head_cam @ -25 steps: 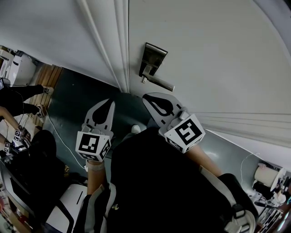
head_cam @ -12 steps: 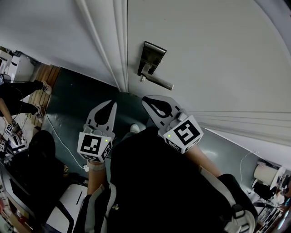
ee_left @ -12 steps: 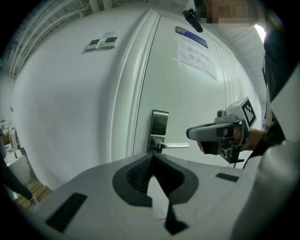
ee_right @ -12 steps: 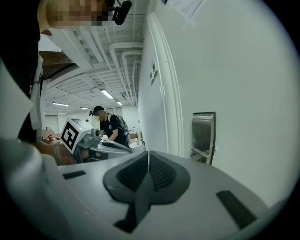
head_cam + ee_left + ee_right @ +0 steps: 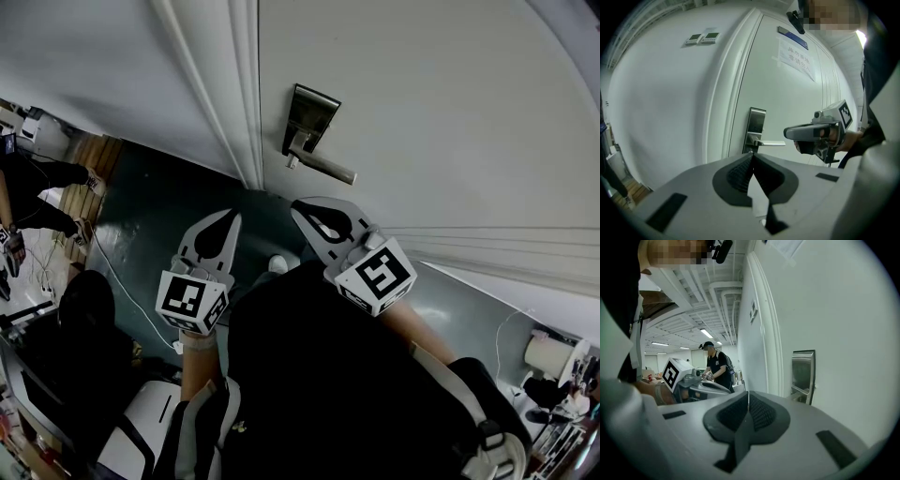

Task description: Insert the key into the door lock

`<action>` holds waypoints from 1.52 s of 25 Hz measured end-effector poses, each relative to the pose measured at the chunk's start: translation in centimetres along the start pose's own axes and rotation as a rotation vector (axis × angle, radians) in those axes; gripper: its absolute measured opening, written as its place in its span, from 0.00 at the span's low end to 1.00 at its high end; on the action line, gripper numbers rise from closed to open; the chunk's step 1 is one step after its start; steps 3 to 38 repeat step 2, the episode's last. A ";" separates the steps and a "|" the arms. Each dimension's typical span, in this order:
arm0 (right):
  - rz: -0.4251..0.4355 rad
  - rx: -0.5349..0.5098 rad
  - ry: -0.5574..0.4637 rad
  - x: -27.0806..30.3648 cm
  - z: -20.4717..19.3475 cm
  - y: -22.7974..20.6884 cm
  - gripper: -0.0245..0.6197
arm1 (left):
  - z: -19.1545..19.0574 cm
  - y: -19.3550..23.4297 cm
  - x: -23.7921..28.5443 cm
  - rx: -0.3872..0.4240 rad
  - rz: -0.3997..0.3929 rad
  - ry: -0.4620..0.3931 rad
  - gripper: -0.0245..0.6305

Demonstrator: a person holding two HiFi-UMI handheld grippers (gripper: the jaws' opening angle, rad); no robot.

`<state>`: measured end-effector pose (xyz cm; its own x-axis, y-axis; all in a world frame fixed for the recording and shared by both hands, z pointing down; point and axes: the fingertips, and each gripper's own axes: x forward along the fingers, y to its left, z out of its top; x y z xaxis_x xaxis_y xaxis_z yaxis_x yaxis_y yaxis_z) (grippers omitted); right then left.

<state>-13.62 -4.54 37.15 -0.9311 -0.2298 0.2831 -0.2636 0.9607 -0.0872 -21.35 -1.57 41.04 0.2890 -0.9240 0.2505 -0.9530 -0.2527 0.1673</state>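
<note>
A person in dark clothing stands facing a white door (image 5: 450, 112), a two-jaw gripper in each hand, seen from the head camera looking steeply down. At far left, beyond a dark floor (image 5: 155, 202), a bystander's legs (image 5: 42, 202) show at the edge of the picture.

The left gripper (image 5: 229, 217) is clenched, its jaws pressed together at the tips with nothing seen gripped between them. It hovers on the near side of the door frame (image 5: 239, 94), left of the lock and well short of it. Its marker cube (image 5: 192, 302) faces up at the camera. In its own view, the closed tips line up just under the lock plate (image 5: 311, 114), with a paper notice (image 5: 794, 54) higher up the door and two wall switches (image 5: 703, 36) to the left of the frame.

The steel lock plate sits on the door just right of the frame, its lever handle (image 5: 326, 169) pointing right.

The right gripper (image 5: 299, 205) is also clenched, jaws meeting in a thin line. It hangs near the lever handle, on its near side, and is not touching it. No view shows the key clearly enough to say where it is. Behind, in the right gripper view, a second person in a cap (image 5: 715, 365) stands under ceiling lights.
</note>
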 end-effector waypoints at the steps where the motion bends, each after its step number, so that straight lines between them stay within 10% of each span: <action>1: -0.001 -0.001 0.001 0.0 0.0 0.0 0.07 | 0.0 0.0 0.0 -0.002 -0.002 0.000 0.05; 38: -0.002 -0.001 0.002 0.0 -0.1 0.0 0.07 | -0.1 -0.1 -0.1 -0.005 -0.005 0.000 0.05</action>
